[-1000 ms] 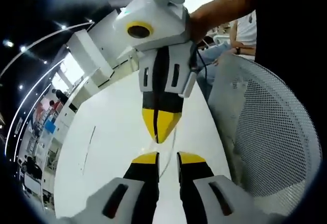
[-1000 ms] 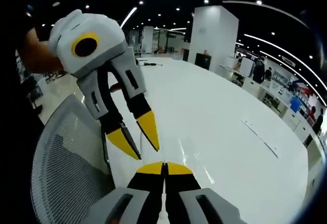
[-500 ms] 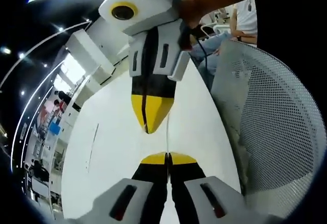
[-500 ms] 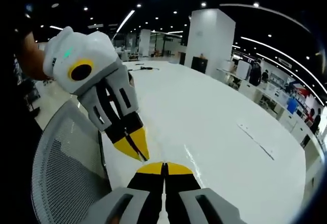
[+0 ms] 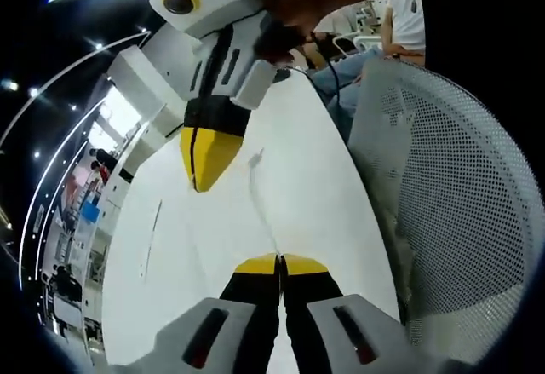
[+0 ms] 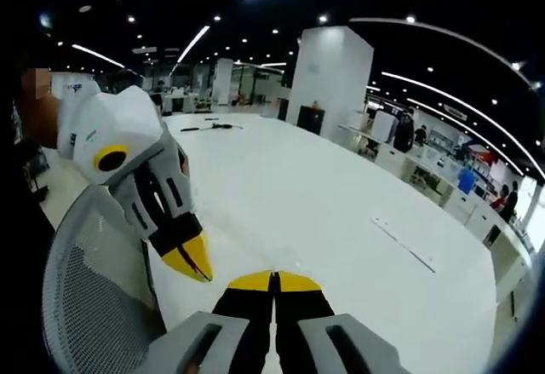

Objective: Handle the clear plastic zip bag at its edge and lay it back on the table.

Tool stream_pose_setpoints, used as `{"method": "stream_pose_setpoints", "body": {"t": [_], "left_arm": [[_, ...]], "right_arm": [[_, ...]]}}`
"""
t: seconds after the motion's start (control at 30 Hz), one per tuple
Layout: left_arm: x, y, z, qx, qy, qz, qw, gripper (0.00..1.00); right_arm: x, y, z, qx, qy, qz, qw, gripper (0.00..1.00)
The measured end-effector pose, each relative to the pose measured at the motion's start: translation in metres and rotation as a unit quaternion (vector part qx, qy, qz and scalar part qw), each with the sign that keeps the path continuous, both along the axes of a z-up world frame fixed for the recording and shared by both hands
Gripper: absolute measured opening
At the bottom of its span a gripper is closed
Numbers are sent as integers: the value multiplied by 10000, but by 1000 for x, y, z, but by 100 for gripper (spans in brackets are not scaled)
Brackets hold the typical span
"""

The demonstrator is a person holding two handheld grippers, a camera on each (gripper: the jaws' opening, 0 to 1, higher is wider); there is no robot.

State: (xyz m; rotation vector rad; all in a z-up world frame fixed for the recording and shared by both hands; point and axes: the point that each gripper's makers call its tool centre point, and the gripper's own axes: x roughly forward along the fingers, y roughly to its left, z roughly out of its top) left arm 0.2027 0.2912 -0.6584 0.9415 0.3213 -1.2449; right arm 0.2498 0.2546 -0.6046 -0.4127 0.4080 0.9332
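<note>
The clear zip bag (image 5: 266, 208) is almost see-through; in the left gripper view its edge shows as a thin pale line rising from my left gripper (image 5: 279, 262), which is shut on it. My right gripper (image 5: 201, 185) comes in from the top, held by a hand, its yellow tips closed and off to the left of that line. In the right gripper view my right gripper (image 6: 274, 279) is shut at the bottom, and the left gripper (image 6: 194, 265) sits just left of it, tips together. The bag's film between them is hard to make out.
A long white table (image 5: 213, 246) (image 6: 324, 195) lies under both grippers. A white mesh chair back (image 5: 451, 204) (image 6: 94, 306) stands close beside them. A thin strip (image 6: 402, 242) lies on the table. A seated person (image 5: 409, 29) is at the far end.
My left gripper closed on the bag's edge. The right gripper, shut throughout, has since drawn away from the left one, so the two pairs of tips are now farther apart.
</note>
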Motion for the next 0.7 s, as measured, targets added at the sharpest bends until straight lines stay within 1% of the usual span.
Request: {"method": "stream_pose_setpoints", "body": {"t": [0.13,0.2,0.33,0.5,0.6,0.7], "left_arm": [[0,0,-2,-37,-24,48,10000,0],[1,0,-1,-79,-41,102,9999,0],[3,1,-1,-168,-15,197,9997,0],[4,8,-4,-163,57,220,9996,0],[5,12,-3,-168,76,243,9995,0],[7,16,-5,-77,-11,250,9997,0]], "right_arm": [[4,-2,7,65,-105,-83,9999,0],[7,-2,12,93,-245,-111,9996,0],[8,1,18,115,-374,-90,9992,0],[7,3,15,-8,-417,-26,9991,0],[6,5,16,24,-422,-7,9991,0],[4,8,11,-92,-441,97,9989,0]]}}
